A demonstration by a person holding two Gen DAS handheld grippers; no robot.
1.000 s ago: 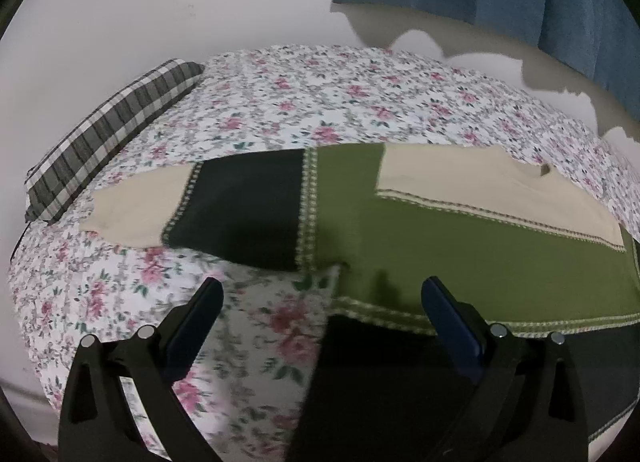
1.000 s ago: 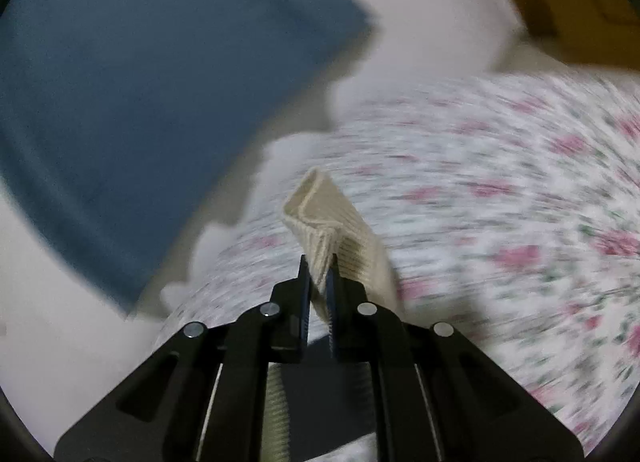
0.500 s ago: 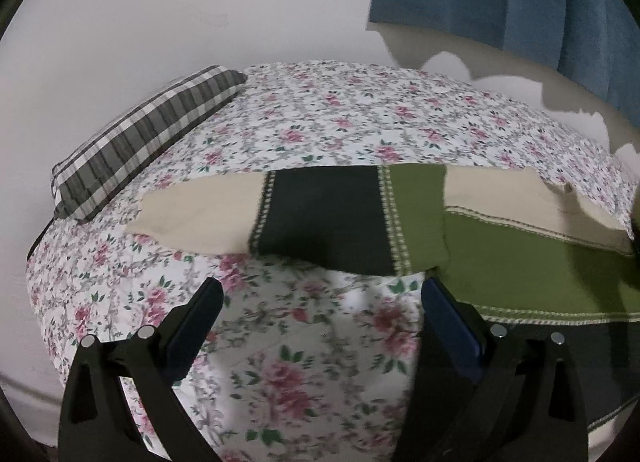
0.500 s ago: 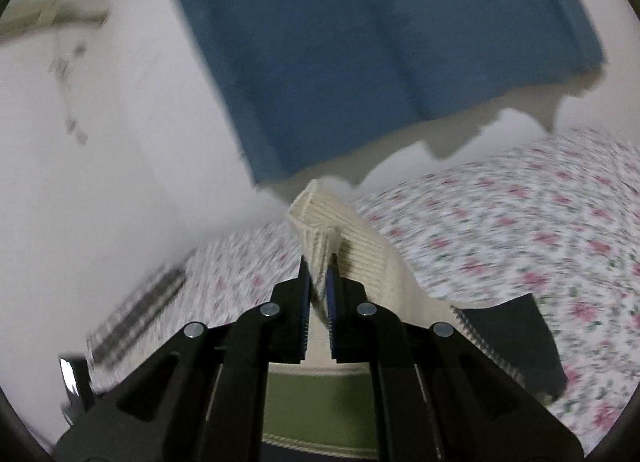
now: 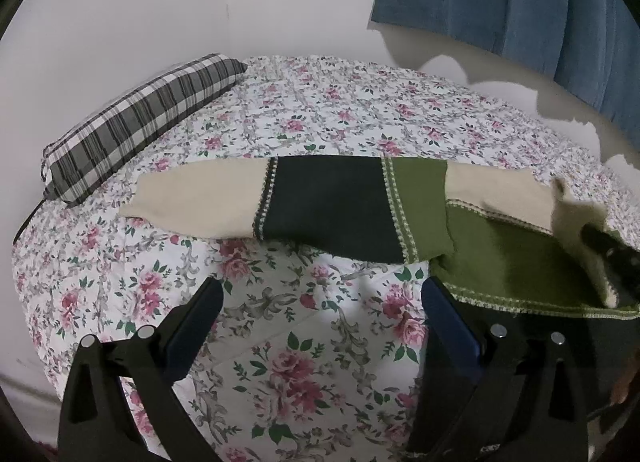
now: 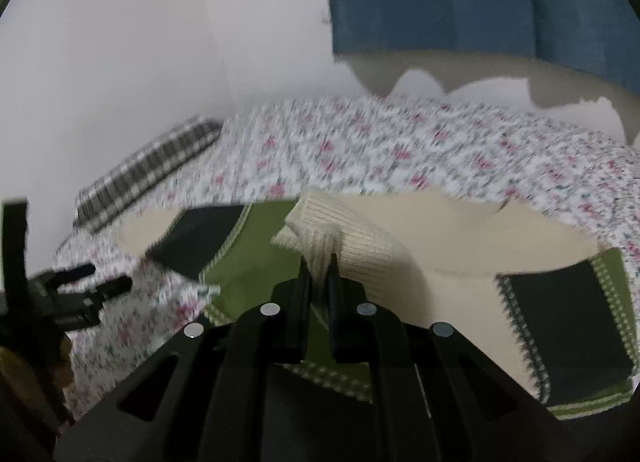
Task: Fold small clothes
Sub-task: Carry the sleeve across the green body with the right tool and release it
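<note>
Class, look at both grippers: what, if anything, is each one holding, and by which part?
The right gripper is shut on the sweater's cream ribbed sleeve cuff. The left gripper is open, holding nothing.

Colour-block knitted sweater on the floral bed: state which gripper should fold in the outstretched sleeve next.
Left. The left gripper hangs open and empty just in front of the outstretched sleeve. The right gripper is shut on the sweater's ribbed cream cuff, so it is occupied.
</note>
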